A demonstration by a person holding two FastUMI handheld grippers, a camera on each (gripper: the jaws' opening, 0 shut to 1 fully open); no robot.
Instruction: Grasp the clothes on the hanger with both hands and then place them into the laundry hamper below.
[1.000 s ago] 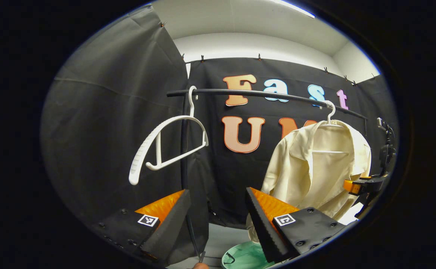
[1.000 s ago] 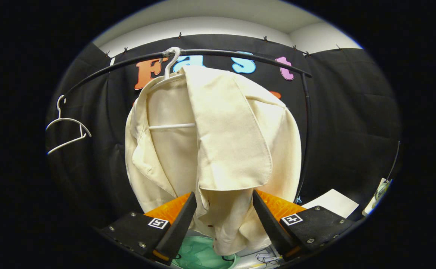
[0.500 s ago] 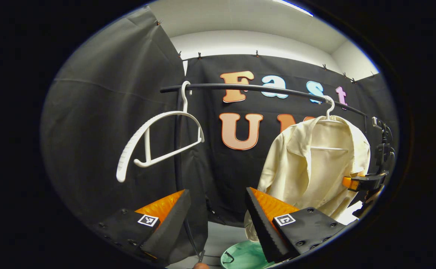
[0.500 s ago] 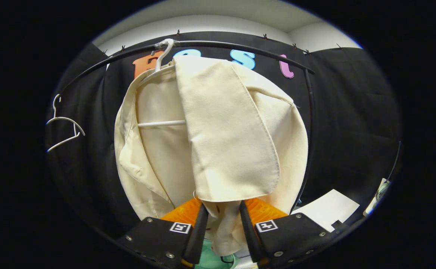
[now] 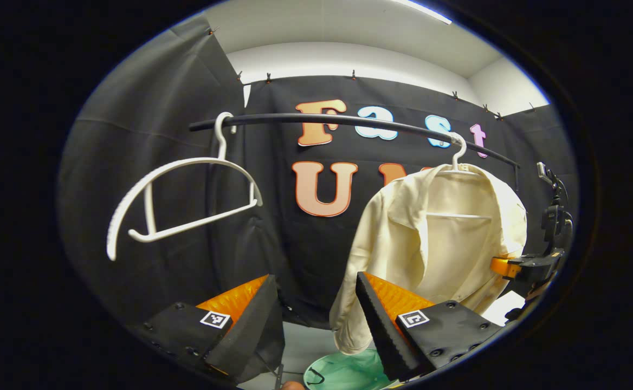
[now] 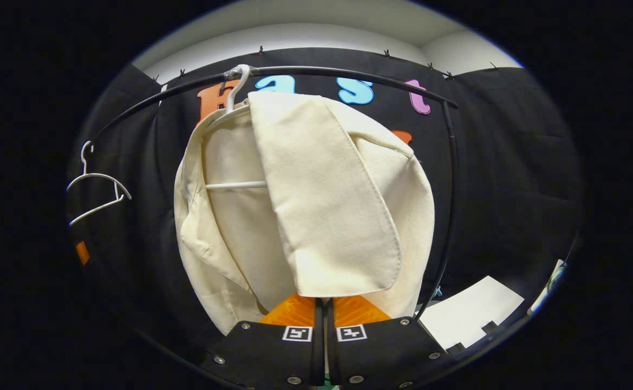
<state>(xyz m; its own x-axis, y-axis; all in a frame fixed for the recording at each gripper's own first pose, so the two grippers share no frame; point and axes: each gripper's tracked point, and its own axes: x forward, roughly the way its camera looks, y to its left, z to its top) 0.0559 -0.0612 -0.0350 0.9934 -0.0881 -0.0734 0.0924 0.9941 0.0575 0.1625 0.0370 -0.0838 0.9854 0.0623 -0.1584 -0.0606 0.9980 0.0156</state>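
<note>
In the right gripper view, the right gripper (image 6: pixel 322 319) had its fingers drawn together with only a thin slit between them. The cream shirt (image 6: pixel 316 200) hung directly ahead, and its folded front panel covered the fingertips, so whether cloth was pinched in the slit could not be confirmed. The shirt hung on a white hanger (image 6: pixel 230 111) hooked over the black rail (image 6: pixel 349 73); most of that hanger was concealed by fabric.

In the left gripper view, the left gripper (image 5: pixel 316 309) stood wide open and held nothing. The shirt (image 5: pixel 441 238) hung ahead and to the right of it, the lower hem dropping just beside the right finger (image 5: pixel 379 319). The green laundry hamper (image 5: pixel 343 374) lay below, between the fingers, cut off by the view's lower edge and partly hidden behind the right finger. An empty white hanger (image 5: pixel 186 200) hung on the rail up and to the left, well apart from the shirt, with open rail between them. The right gripper (image 5: pixel 517 266) appeared at the shirt's far right edge, partly cut off.
</note>
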